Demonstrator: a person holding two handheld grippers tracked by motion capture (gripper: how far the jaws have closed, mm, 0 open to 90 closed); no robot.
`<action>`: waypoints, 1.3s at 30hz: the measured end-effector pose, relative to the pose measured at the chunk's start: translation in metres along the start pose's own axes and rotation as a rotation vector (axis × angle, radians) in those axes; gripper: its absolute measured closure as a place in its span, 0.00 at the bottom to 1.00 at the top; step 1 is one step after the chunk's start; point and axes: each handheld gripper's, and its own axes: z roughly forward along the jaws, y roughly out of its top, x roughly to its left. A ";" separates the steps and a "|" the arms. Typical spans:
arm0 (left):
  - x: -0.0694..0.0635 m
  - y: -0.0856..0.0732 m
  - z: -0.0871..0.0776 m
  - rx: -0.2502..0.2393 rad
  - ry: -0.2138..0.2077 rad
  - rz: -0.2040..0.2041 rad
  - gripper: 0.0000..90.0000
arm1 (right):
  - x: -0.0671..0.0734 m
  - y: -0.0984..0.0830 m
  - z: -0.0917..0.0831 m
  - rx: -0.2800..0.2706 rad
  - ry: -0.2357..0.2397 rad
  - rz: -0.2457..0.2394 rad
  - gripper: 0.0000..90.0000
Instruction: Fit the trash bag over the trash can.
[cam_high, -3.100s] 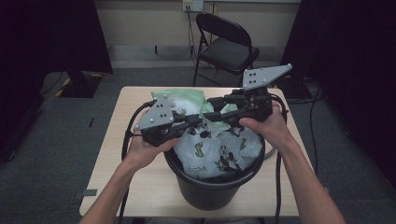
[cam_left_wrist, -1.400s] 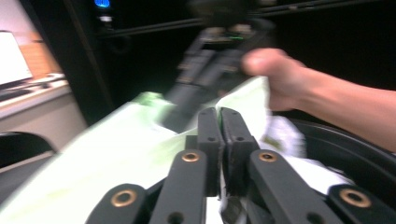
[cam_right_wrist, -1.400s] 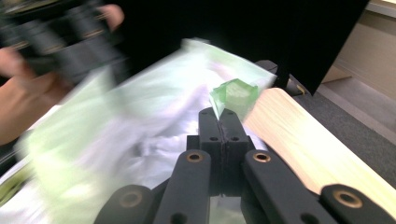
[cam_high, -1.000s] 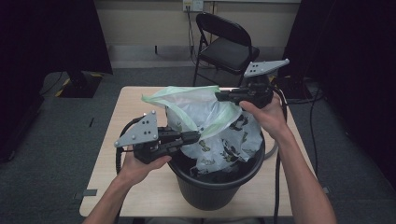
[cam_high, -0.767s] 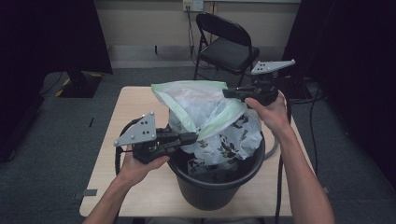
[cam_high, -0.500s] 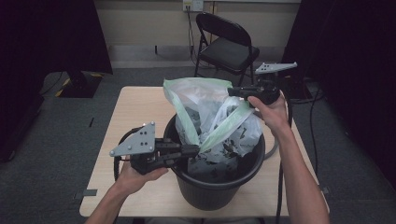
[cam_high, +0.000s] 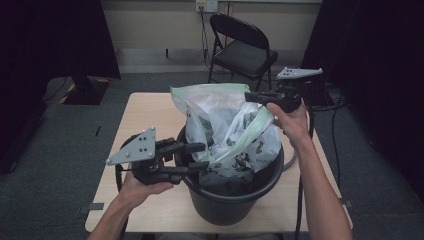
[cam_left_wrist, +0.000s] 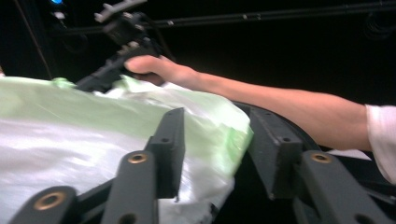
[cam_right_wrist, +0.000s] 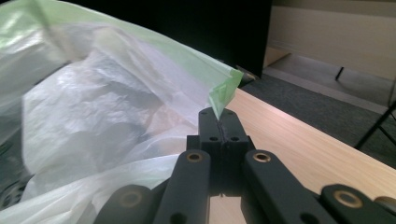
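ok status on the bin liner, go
Right gripper shut on the bag's green rim, holding it up. Left gripper jaws just opened at the bin edge, bag between them, unclamped. Nothing in the way.

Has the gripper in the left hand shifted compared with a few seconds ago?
Yes. The left gripper has come down and toward the table's near edge, from above the bin to its left rim, jaws just opening.

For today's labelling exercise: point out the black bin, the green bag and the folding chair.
black bin (cam_high: 235, 200), high view, front outer wall.
green bag (cam_high: 220, 107), high view, upper translucent side.
folding chair (cam_high: 245, 57), high view, seat.
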 end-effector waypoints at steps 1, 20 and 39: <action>0.003 0.002 -0.002 -0.003 0.022 -0.006 0.54 | 0.001 0.000 -0.001 0.000 0.000 -0.005 1.00; 0.051 0.040 -0.019 -0.076 0.234 -0.095 0.30 | 0.029 0.001 -0.006 0.019 0.064 -0.124 1.00; 0.082 -0.017 -0.022 0.106 0.312 -0.195 0.44 | 0.024 -0.003 -0.006 0.022 0.062 -0.114 0.91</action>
